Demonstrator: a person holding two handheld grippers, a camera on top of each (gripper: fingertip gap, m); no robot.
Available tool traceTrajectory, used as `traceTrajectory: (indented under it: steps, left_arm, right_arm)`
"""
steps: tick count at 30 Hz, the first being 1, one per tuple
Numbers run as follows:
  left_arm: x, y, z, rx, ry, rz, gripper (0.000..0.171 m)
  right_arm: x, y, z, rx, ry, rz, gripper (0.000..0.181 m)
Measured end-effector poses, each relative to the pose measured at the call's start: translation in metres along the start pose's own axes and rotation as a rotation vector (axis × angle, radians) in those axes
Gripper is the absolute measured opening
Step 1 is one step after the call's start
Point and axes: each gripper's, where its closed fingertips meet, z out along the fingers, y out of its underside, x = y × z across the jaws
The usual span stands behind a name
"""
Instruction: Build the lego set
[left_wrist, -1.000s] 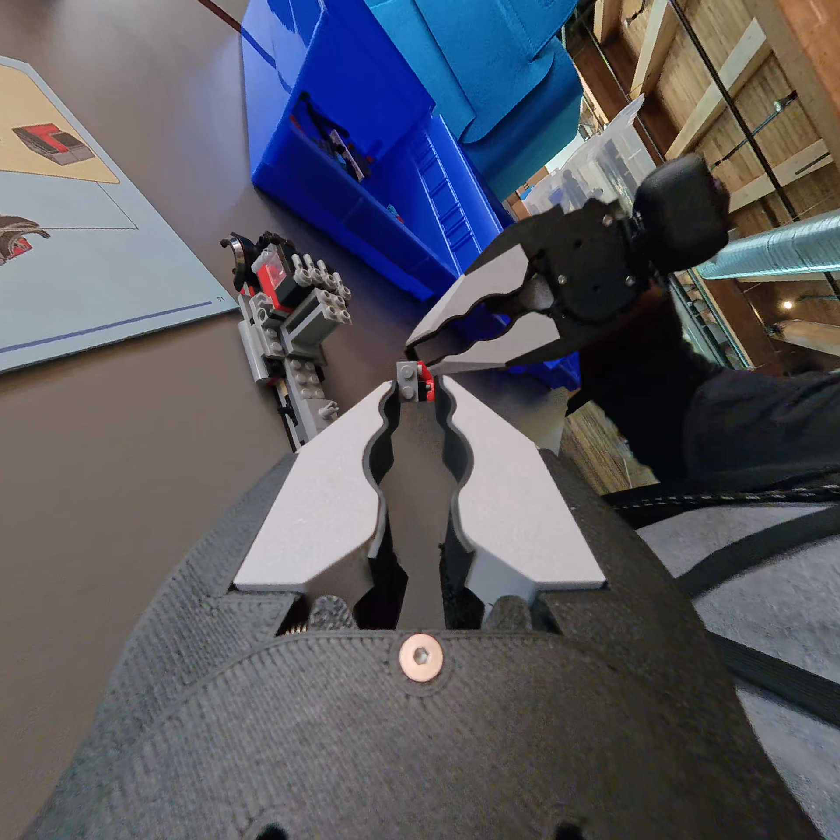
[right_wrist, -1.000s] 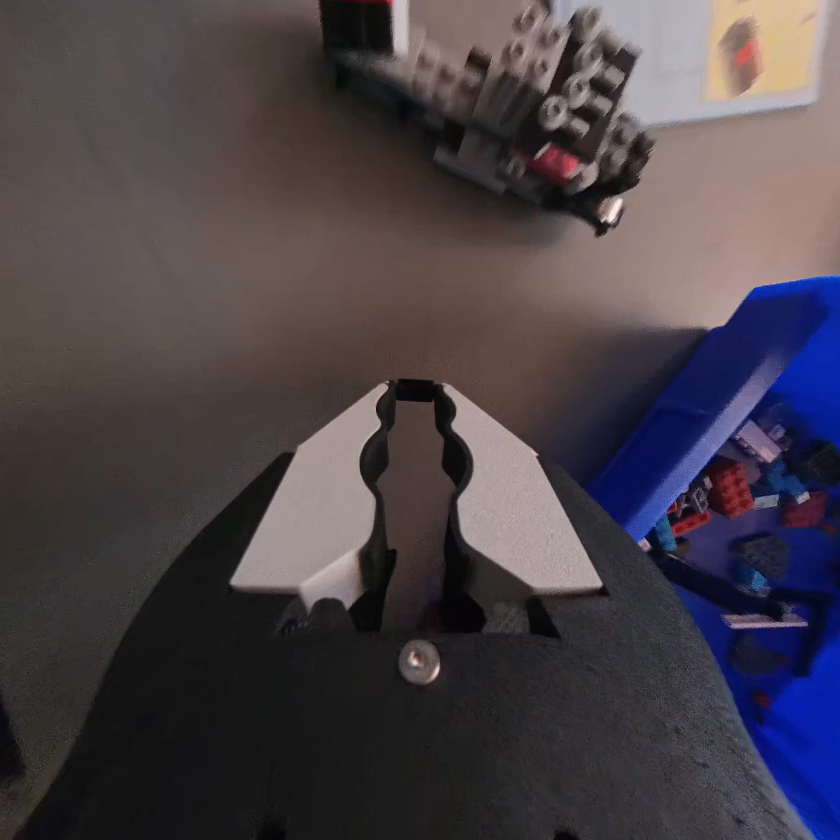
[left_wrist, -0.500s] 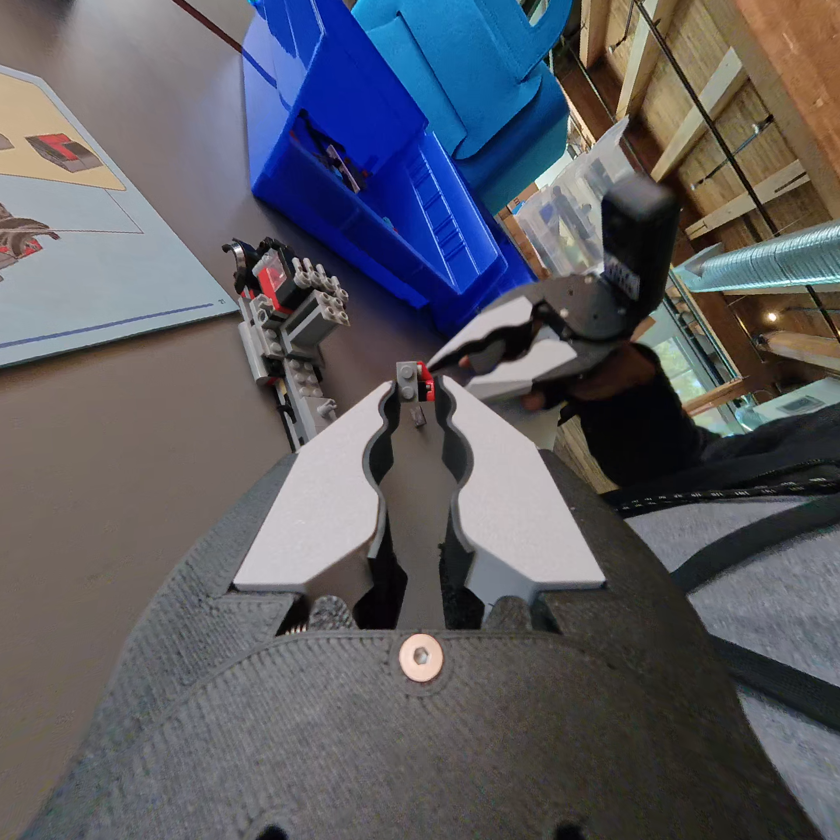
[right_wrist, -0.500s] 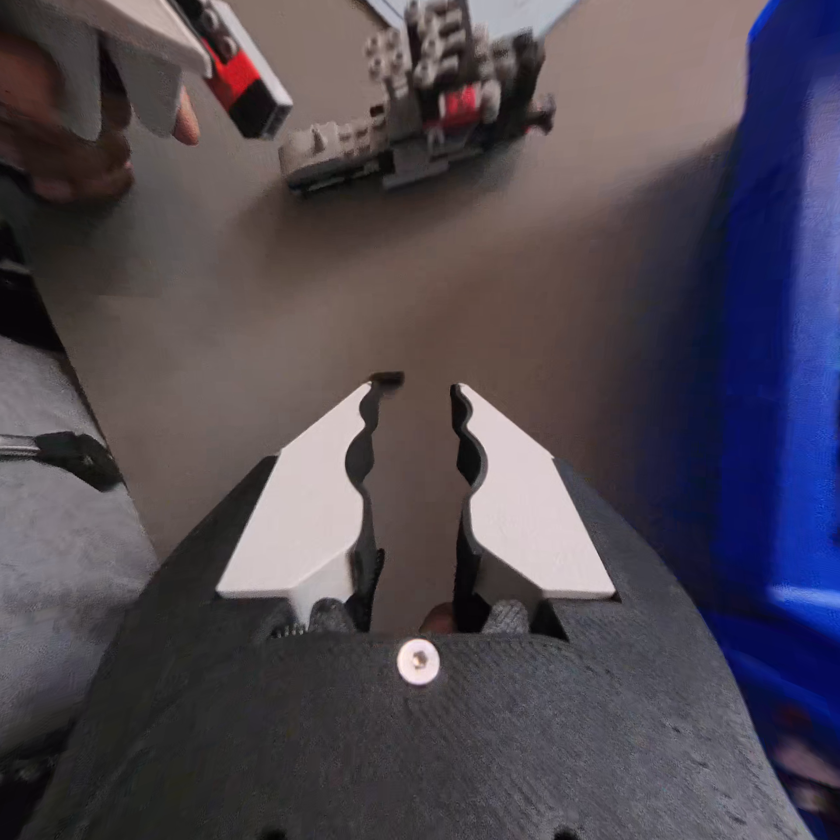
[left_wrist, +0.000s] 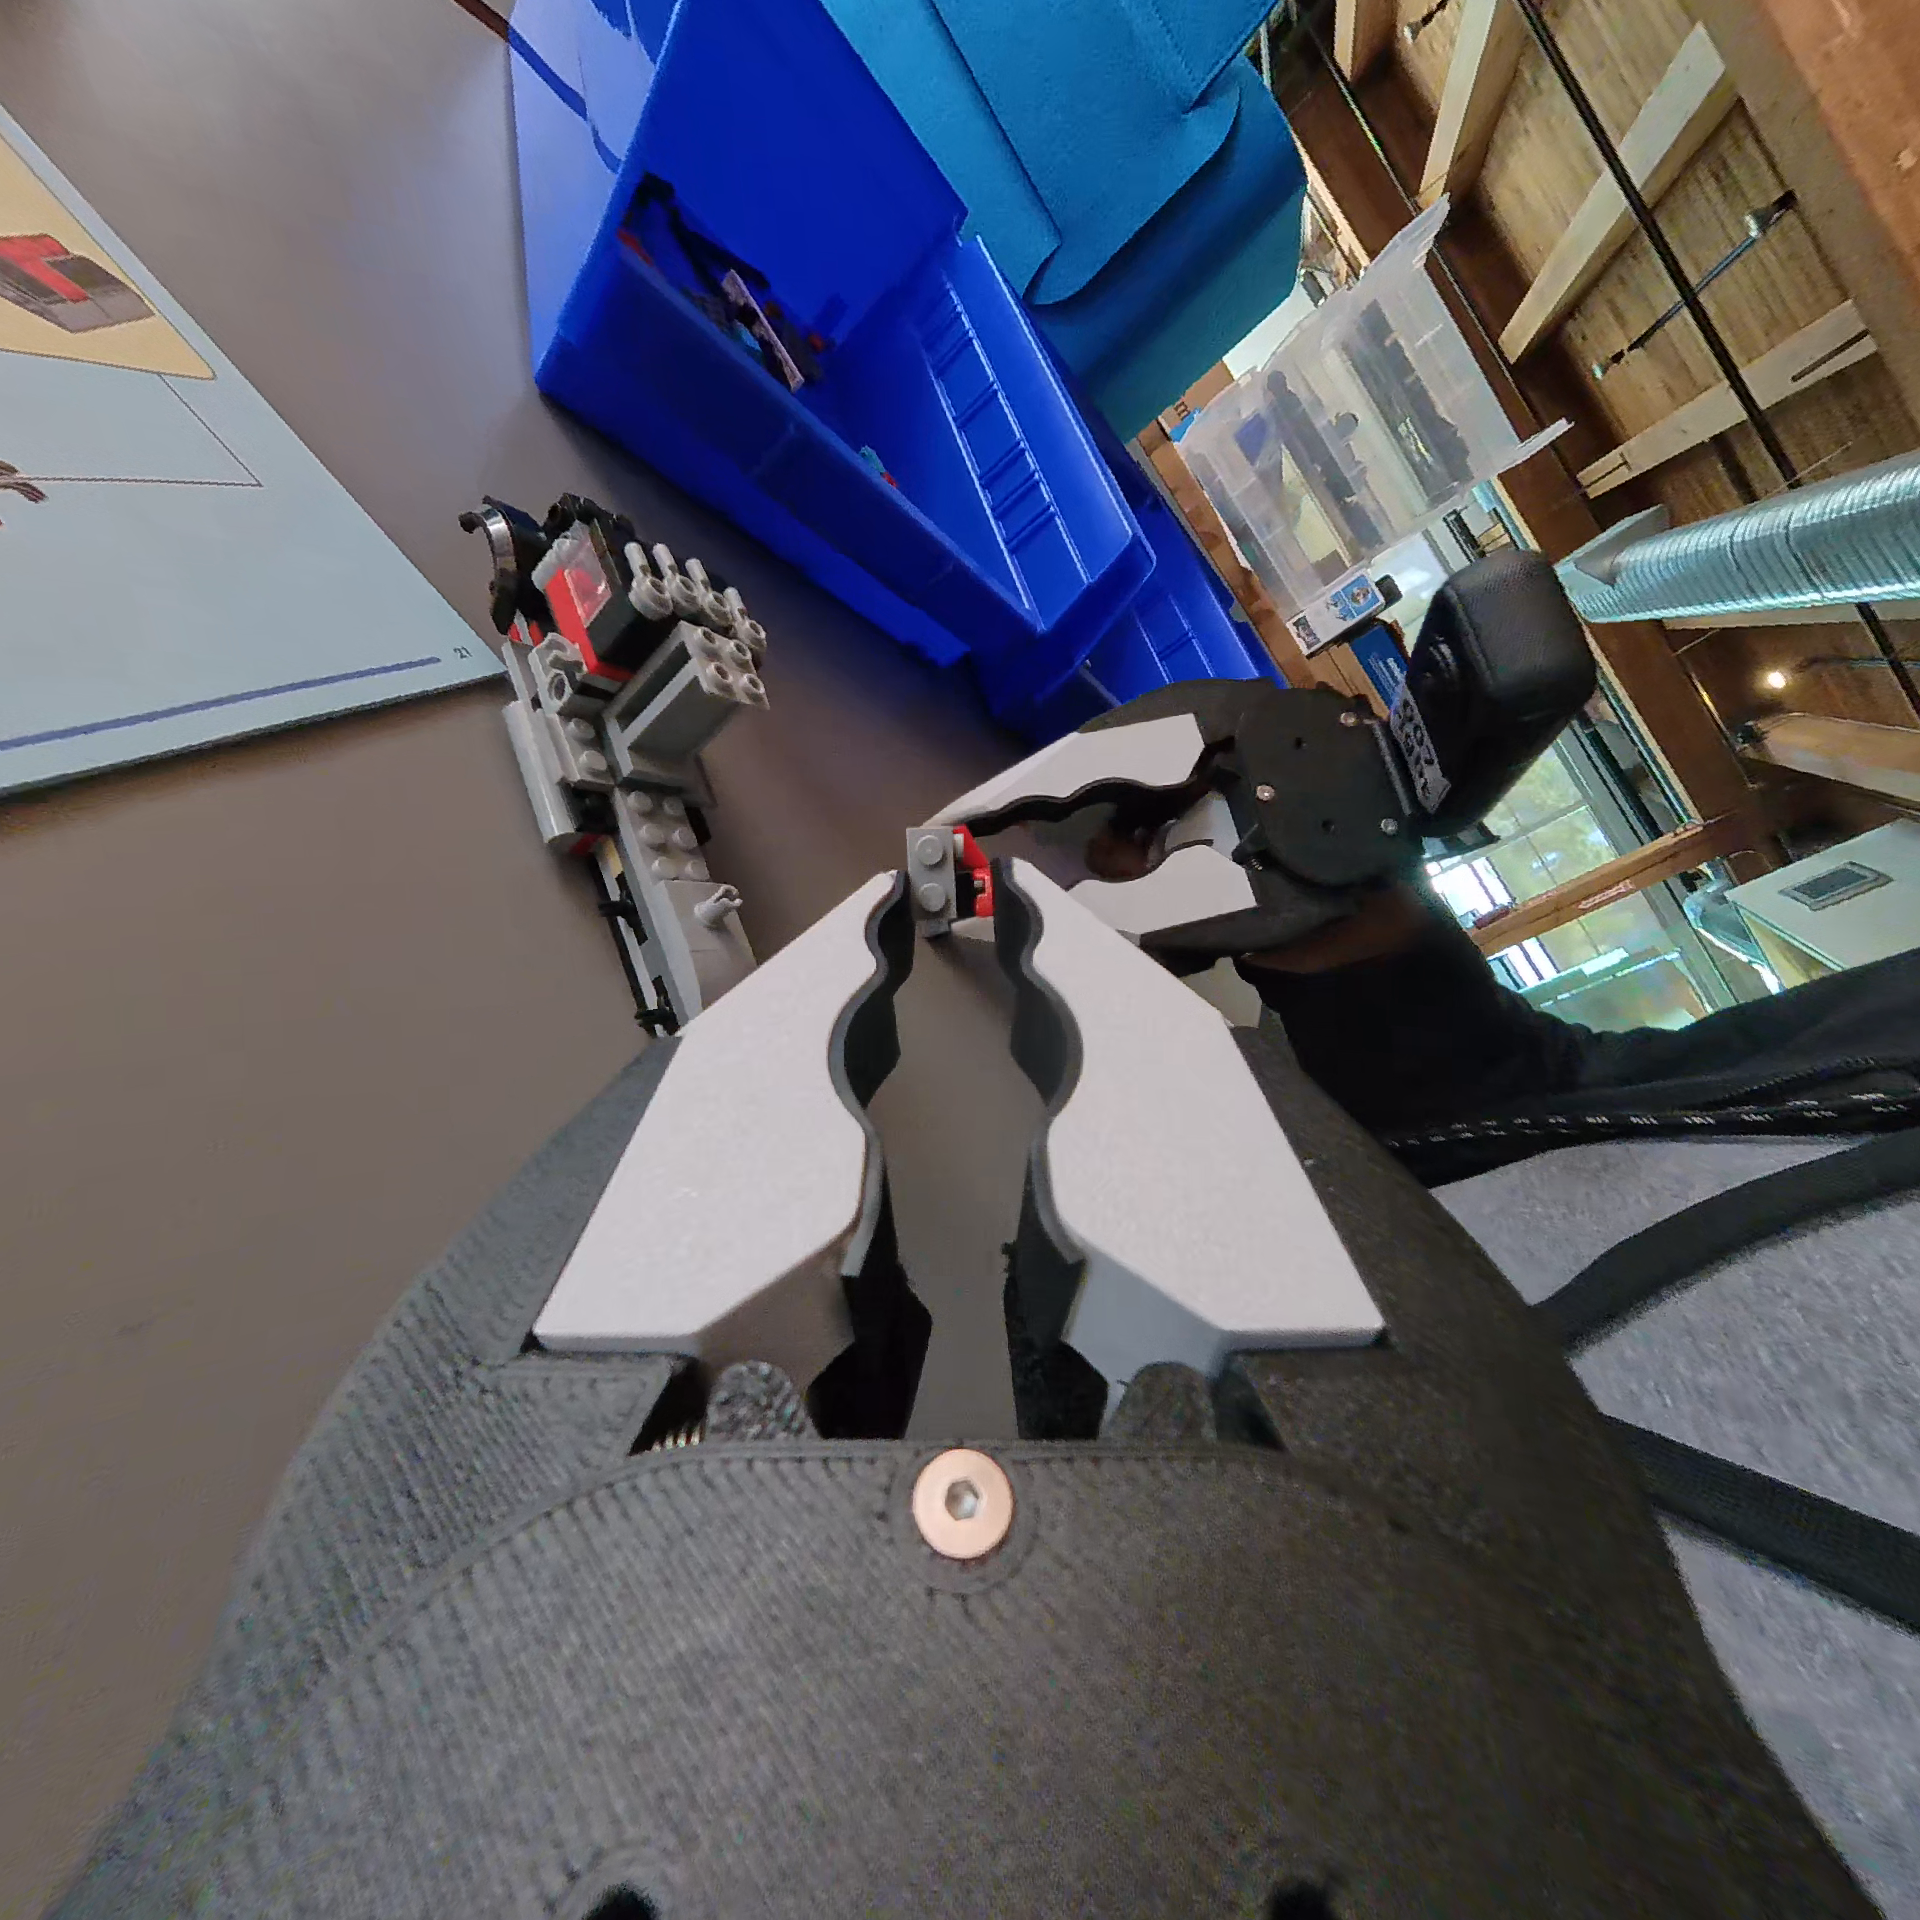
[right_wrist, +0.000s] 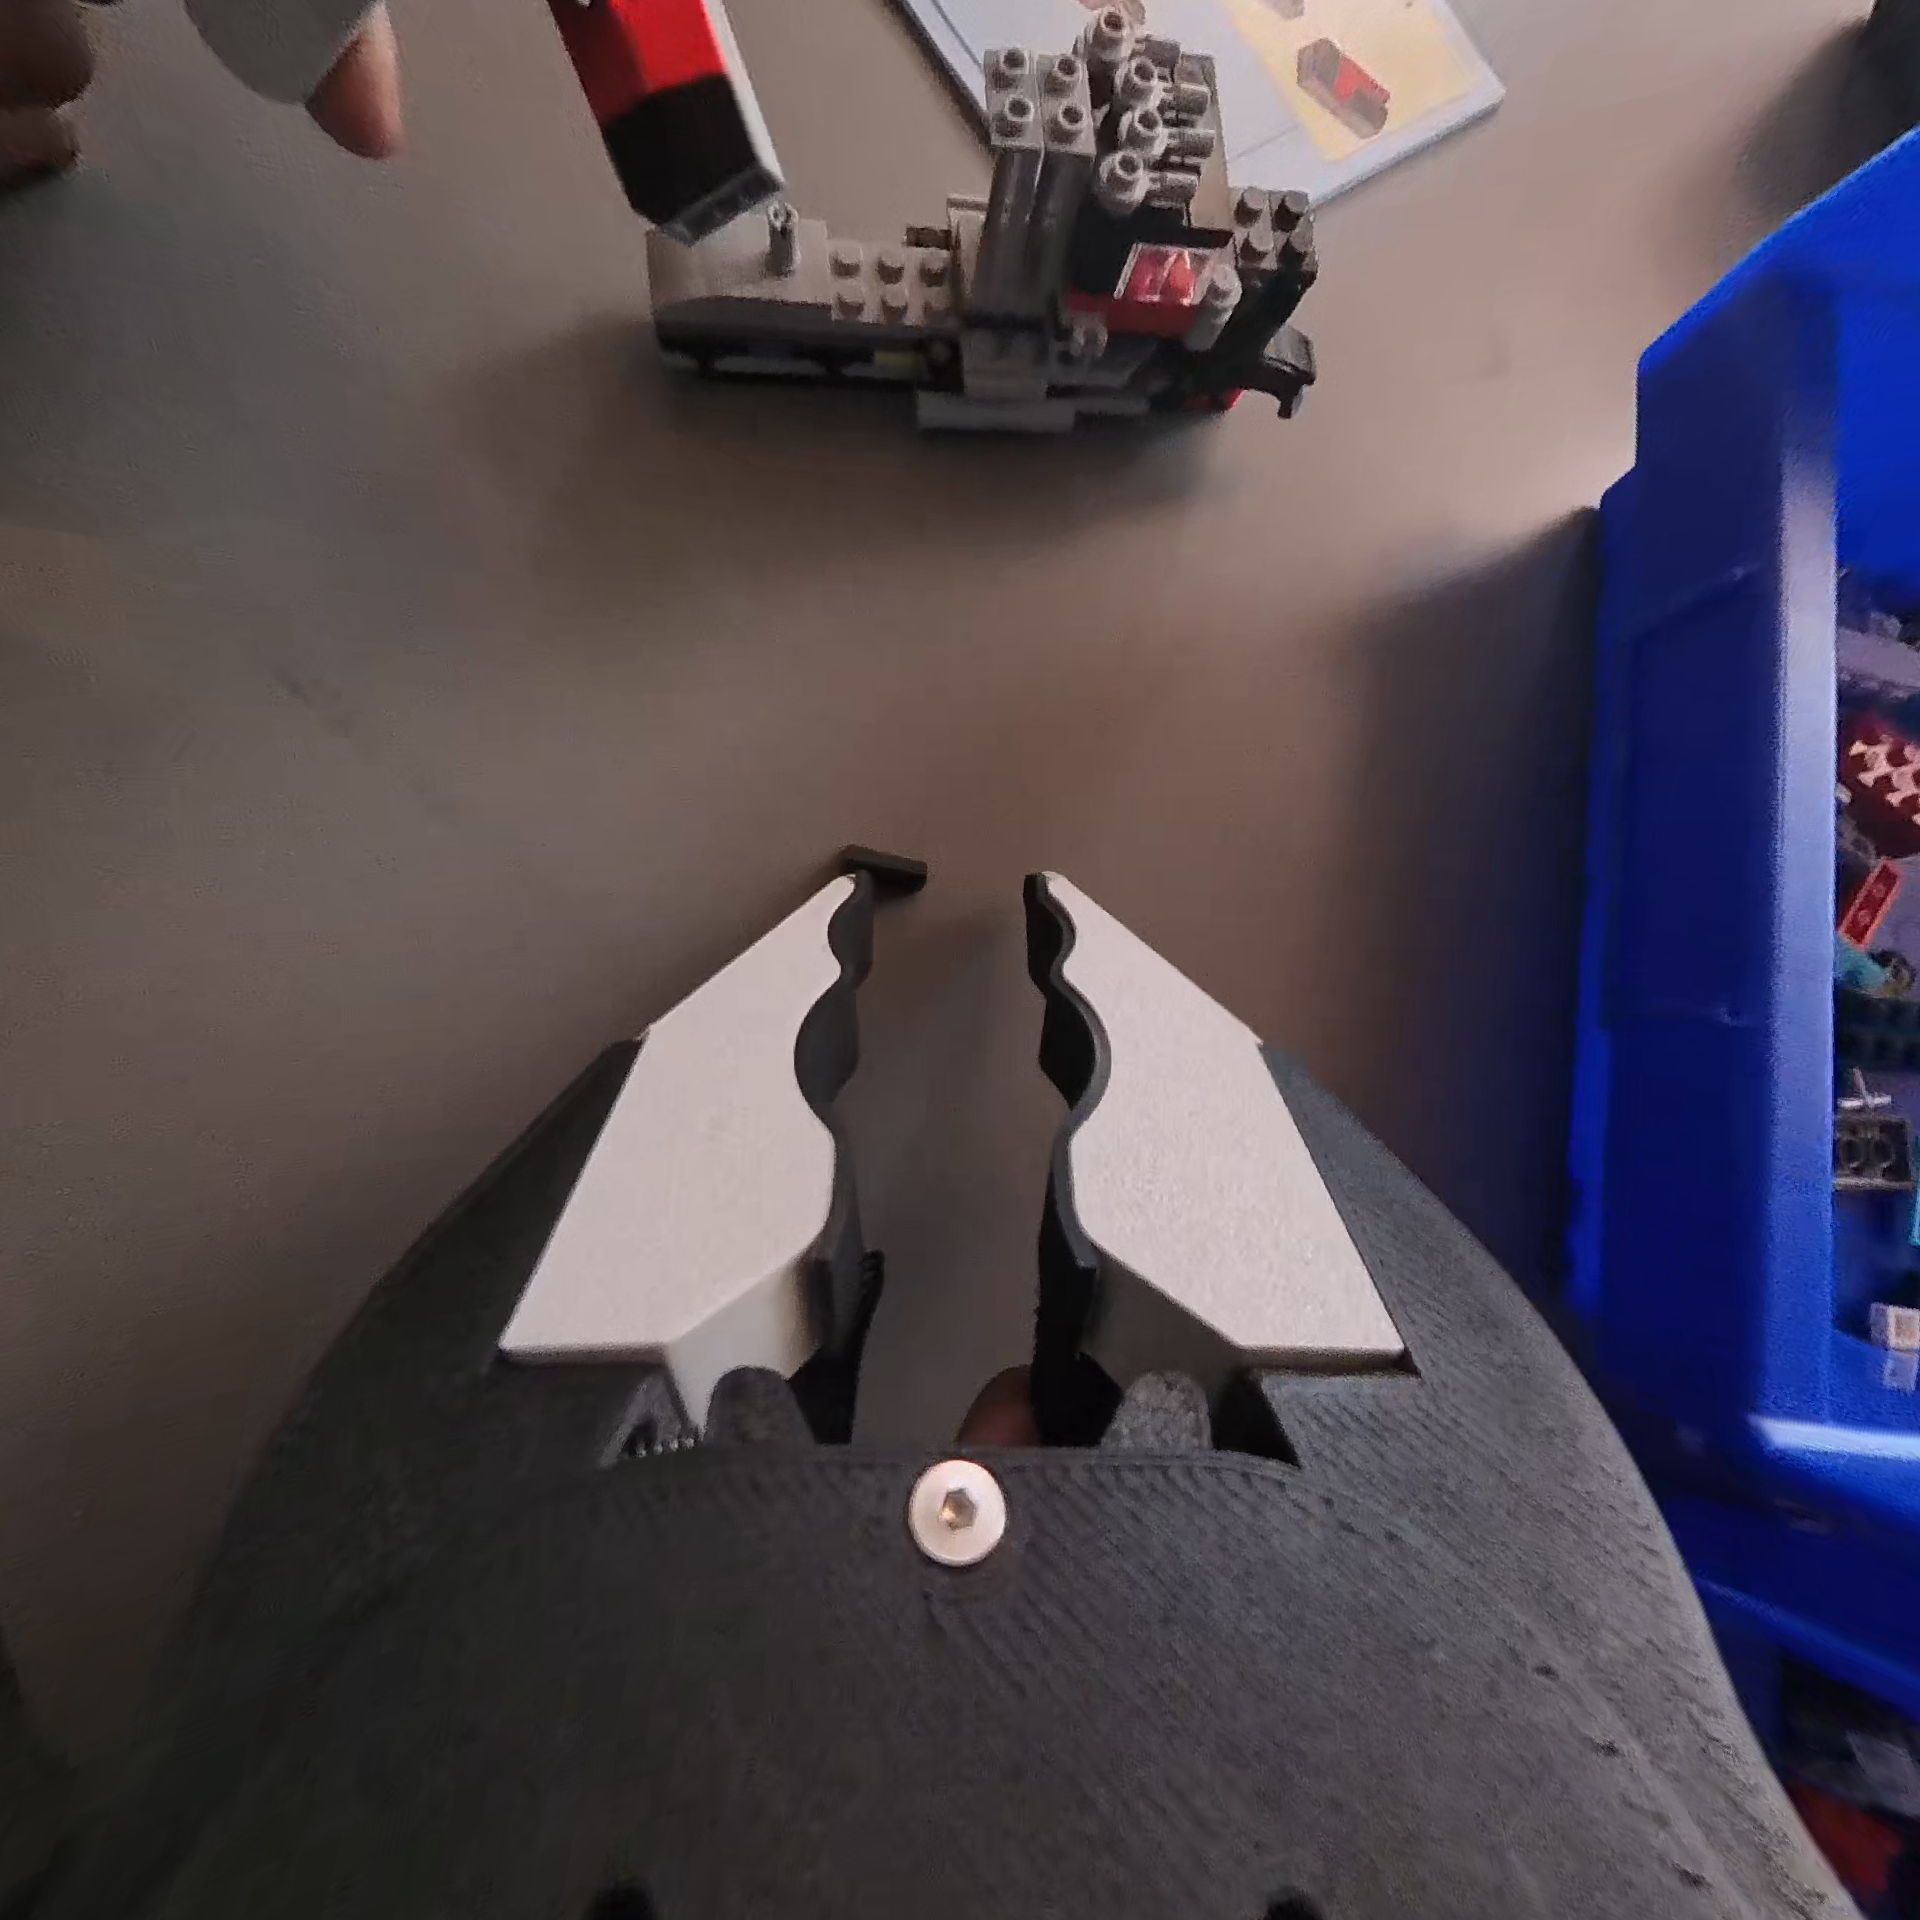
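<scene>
My left gripper (left_wrist: 948, 885) is shut on a small grey, red and black lego sub-assembly (left_wrist: 935, 883), held above the brown table. The same sub-assembly shows at the top left of the right wrist view (right_wrist: 675, 114), close over the rear end of the partly built grey, black and red lego model (right_wrist: 987, 281). The model lies on the table (left_wrist: 623, 717). My right gripper (right_wrist: 951, 894) is open. A small flat black piece (right_wrist: 883, 871) sits at the tip of its left finger; I cannot tell whether it rests on the table. The right gripper also shows just right of the left one (left_wrist: 1039, 847).
Blue parts bins (left_wrist: 831, 364) with loose bricks stand behind the model and along the right of the right wrist view (right_wrist: 1766, 831). An instruction booklet (left_wrist: 156, 520) lies left of the model, and shows beyond it (right_wrist: 1351, 83). Grey fabric with black straps (left_wrist: 1714, 1351) lies at the table's near edge.
My right gripper was shut on the black piece and has opened; the piece stays at its left fingertip. The right gripper has swung to face the model. My left gripper keeps its hold.
</scene>
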Motion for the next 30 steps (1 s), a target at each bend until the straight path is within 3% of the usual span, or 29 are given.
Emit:
traceTrajectory:
  steps: [6,12,24,30]
  left_arm:
    - [0.000,0.000,-0.001,0.004,0.001,0.004,0.015]
    - [0.002,0.000,-0.001,0.002,0.009,0.007,0.015]
    - [0.006,0.003,-0.005,0.012,0.027,-0.005,0.015]
    - [0.007,0.003,-0.005,0.011,0.028,-0.003,0.015]
  right_arm:
    - [0.005,-0.011,0.008,0.031,0.013,0.002,0.025]
    - [0.009,-0.009,0.011,0.030,0.019,0.112,0.022]
    - [0.013,-0.007,0.004,0.073,-0.114,0.388,0.005]
    - [0.018,-0.006,0.002,0.080,-0.105,0.403,0.005]
